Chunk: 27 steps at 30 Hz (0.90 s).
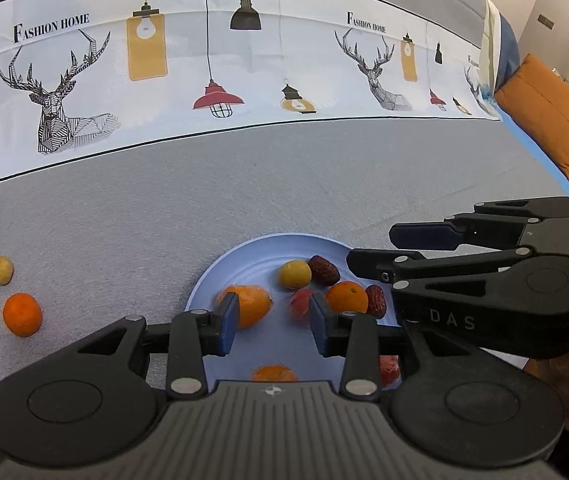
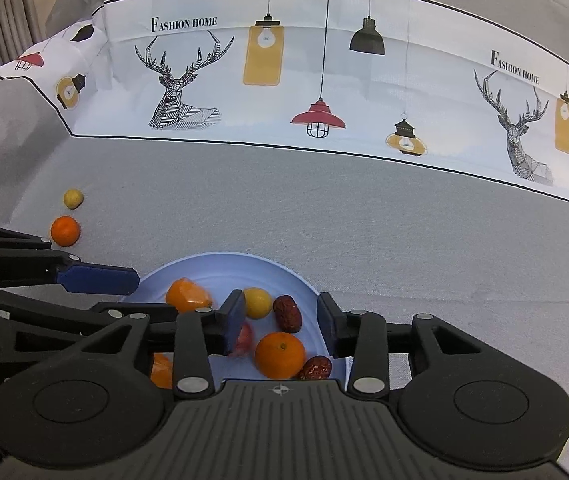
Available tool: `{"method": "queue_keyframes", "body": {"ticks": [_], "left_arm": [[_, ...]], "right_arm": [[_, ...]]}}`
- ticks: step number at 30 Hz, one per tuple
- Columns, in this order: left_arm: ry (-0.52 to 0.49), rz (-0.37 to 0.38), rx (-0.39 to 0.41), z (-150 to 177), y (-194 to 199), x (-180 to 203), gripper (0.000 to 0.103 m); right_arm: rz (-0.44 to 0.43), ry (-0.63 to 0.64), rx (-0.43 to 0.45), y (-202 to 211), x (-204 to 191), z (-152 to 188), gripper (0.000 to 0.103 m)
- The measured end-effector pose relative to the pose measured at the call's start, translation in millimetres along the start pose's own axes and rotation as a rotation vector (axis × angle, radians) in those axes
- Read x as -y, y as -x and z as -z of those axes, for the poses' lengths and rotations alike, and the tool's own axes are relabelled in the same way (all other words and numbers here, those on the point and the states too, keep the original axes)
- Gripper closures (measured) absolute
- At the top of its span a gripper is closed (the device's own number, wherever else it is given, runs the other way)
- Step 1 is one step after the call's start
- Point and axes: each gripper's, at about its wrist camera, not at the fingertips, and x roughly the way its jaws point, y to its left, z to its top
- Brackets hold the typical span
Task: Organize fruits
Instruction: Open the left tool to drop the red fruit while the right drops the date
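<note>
Grey cloth, fruit on blue plate.

Several fruits are gathered on the plate; two more fruits are left on the cloth, well to its left.

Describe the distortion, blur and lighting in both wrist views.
Left wrist view: strong fisheye bend, the printed cloth band curves; dark corners; soft even light; the red wrapped pieces on the blue plate look smeared.
Right wrist view: same bowing and vignette; the whole orange is sharp, while the red piece beside the jaws is blurred.
</note>
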Motion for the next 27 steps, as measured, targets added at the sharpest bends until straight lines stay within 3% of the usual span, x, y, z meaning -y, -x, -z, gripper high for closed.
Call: {"method": "queue_keyframes", "body": {"ticks": [27], "left_arm": [[0.04,-0.024,0.018,-4,4,-10,0.061]], "right_arm": [[0.007,0.003,0.004,0,-2,0,0.056]]}}
